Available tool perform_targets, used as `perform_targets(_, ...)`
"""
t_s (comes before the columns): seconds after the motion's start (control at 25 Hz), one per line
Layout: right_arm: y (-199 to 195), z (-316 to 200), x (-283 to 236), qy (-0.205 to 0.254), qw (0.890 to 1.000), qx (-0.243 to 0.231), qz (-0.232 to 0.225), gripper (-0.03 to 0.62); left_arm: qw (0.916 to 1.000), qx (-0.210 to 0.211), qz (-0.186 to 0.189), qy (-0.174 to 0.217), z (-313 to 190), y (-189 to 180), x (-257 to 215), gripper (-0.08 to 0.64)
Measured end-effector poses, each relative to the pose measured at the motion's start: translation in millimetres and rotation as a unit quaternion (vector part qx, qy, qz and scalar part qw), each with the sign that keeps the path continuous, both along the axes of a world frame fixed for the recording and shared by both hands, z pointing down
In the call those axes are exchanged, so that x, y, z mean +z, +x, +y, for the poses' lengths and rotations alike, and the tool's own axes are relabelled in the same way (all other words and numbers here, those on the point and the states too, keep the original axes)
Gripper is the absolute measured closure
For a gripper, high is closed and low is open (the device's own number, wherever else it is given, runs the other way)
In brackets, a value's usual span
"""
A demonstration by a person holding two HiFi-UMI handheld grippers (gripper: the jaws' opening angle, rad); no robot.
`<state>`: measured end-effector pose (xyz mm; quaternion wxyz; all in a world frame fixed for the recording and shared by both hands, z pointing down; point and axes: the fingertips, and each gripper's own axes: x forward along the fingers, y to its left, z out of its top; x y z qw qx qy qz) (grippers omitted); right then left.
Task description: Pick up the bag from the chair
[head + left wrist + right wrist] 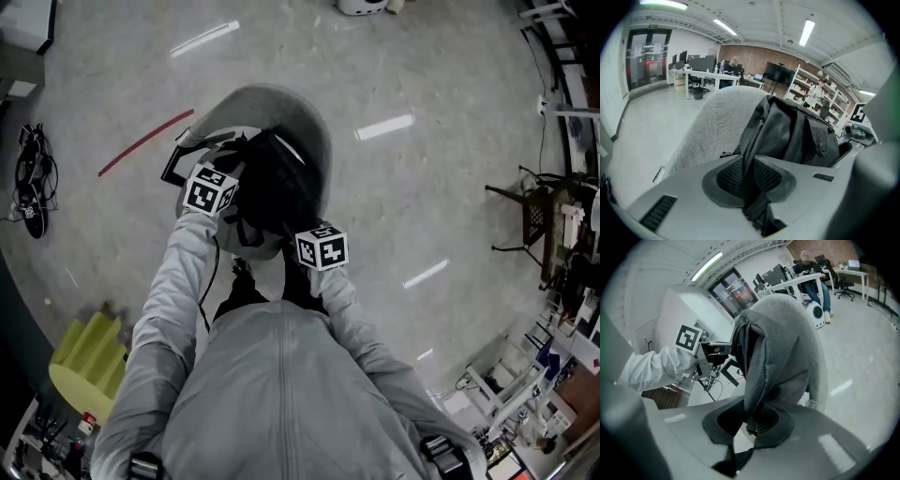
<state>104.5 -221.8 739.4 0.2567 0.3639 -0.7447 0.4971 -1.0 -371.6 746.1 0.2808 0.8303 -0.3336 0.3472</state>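
Both cubes (pixel 209 190) bear black-and-white square markers. The bag (pixel 272 187) sits on the grey chair (pixel 281 103). The left gripper (pixel 747 174) is clamped on its dark strap (pixel 751 136). The right gripper (pixel 750 420) pinches grey fabric (pixel 761 366). The floor (pixel 422 75) is pale and glossy. A brick wall (pixel 754 56) and shelves (pixel 806 89) stand behind.

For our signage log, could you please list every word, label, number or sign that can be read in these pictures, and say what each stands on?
No text can be read here.
The green sign above the glass door: too small to read.
The marker cube on the left gripper and the one on the right gripper: square patterns only, no letters.
The bag: no label shows.
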Motion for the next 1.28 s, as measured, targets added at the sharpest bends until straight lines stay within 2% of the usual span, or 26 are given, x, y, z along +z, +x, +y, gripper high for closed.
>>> perform_targets(0.2, -10.9, -7.6, -36.1, 0.064, 0.998, -0.002, -0.002, 0.549, 0.9993, -0.011, 0.002, 0.036, 9.8, -30.6, -29.6, 0.514)
perform_targets(0.36, -10.7, -23.1, -80.5, 0.125, 0.992, 0.019, 0.016, 0.551, 0.9960, -0.051, 0.040, 0.062, 21.8, -53.5, -58.7, 0.518)
perform_targets(0.52, -8.2, -35.7, -132.6, 0.190, 0.981, 0.023, 0.035, 0.551, 0.9904, -0.061, 0.074, 0.099, 37.4, -68.4, -101.7, 0.523)
perform_targets(0.8, -6.4, -31.3, -227.4, 0.295, 0.952, 0.027, 0.072, 0.551, 0.9756, -0.038, 0.132, 0.171, 73.6, -76.9, -192.3, 0.528)
perform_targets(1.04, -3.6, -20.8, -304.5, 0.367, 0.925, 0.043, 0.083, 0.551, 0.9619, -0.014, 0.148, 0.230, 102.0, -76.4, -265.8, 0.531)
perform_targets(1.28, -19.4, 4.9, -362.2, 0.419, 0.903, 0.046, 0.086, 0.551, 0.9464, -0.018, 0.163, 0.278, 128.7, -91.2, -318.3, 0.535)
